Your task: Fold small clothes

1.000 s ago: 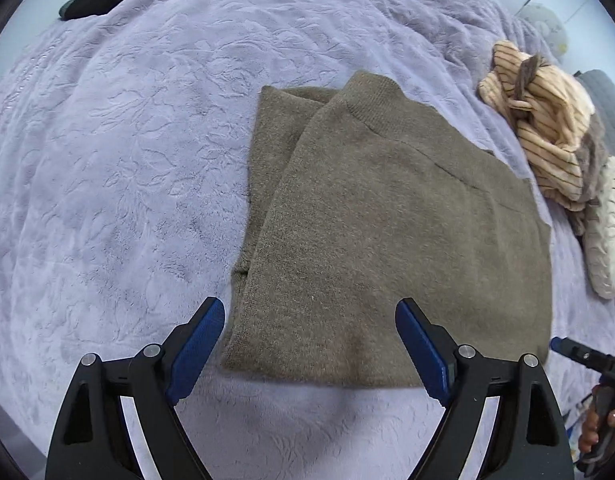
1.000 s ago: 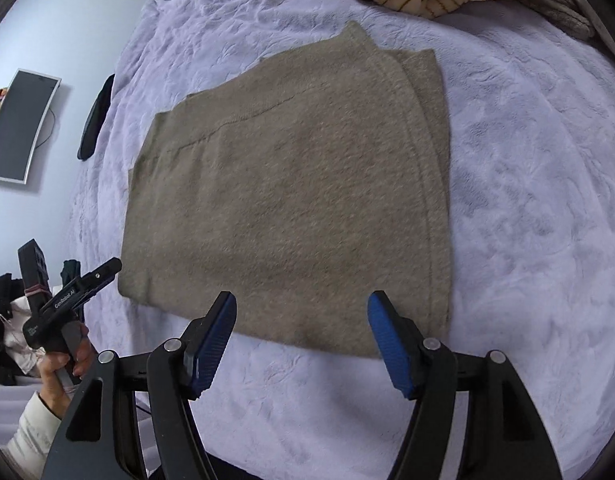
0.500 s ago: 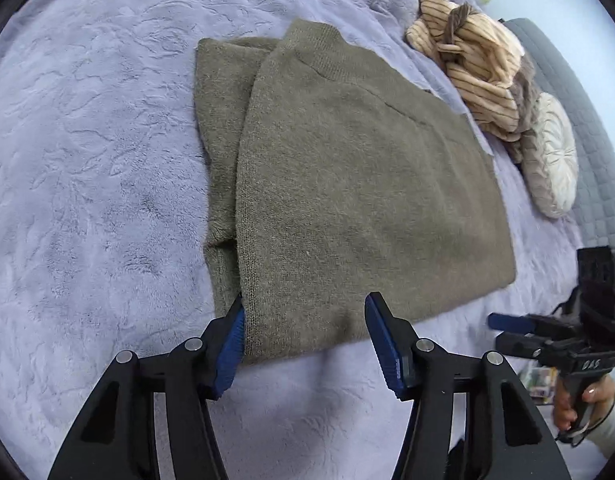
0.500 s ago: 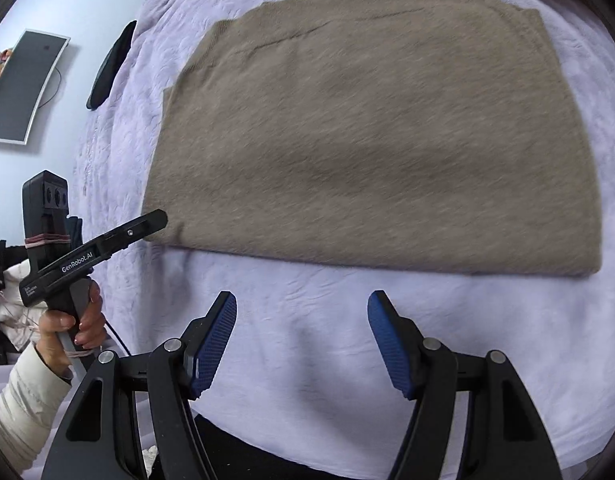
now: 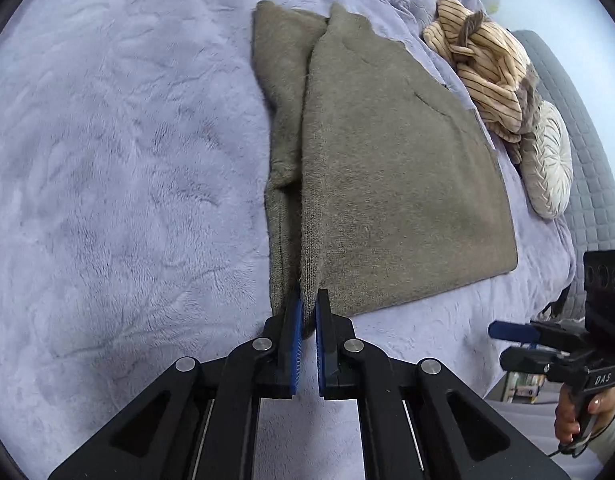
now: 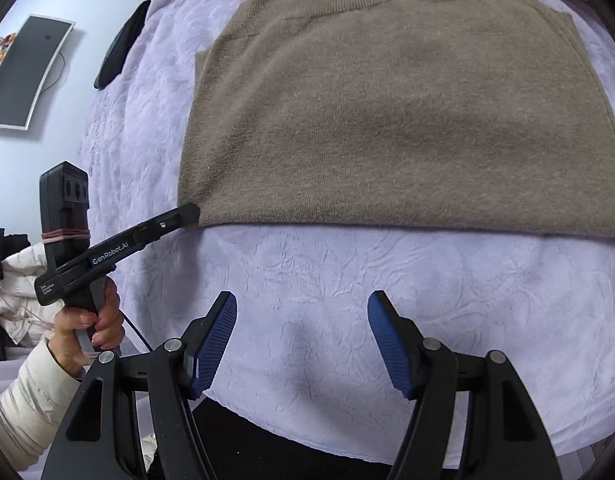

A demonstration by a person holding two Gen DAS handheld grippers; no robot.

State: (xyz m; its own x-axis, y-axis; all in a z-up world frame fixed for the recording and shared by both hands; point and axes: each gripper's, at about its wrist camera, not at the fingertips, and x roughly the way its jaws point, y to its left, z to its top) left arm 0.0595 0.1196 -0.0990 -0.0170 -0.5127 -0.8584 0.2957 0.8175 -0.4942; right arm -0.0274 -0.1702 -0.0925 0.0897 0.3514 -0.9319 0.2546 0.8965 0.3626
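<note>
An olive-brown knit sweater [image 5: 391, 184] lies flat on the lilac bedspread [image 5: 119, 184], its sleeves folded in. My left gripper [image 5: 307, 312] is shut on the sweater's near left hem corner. In the right wrist view the sweater [image 6: 407, 120] fills the upper frame and the left gripper [image 6: 187, 214] shows pinching its near left corner. My right gripper [image 6: 303, 320] is open and empty, over bare bedspread [image 6: 347, 280] short of the hem. It also shows in the left wrist view [image 5: 507, 332], low at the right.
A striped tan garment pile [image 5: 479, 64] and a round cream cushion [image 5: 547, 168] lie at the far right by a grey headboard [image 5: 587, 184]. A dark object [image 6: 121, 46] lies at the bed's far left. A monitor [image 6: 23, 76] hangs on the wall.
My left gripper moved onto the sweater's near corner and closed on it. My right gripper backed away from the hem toward the bed's front edge, staying open.
</note>
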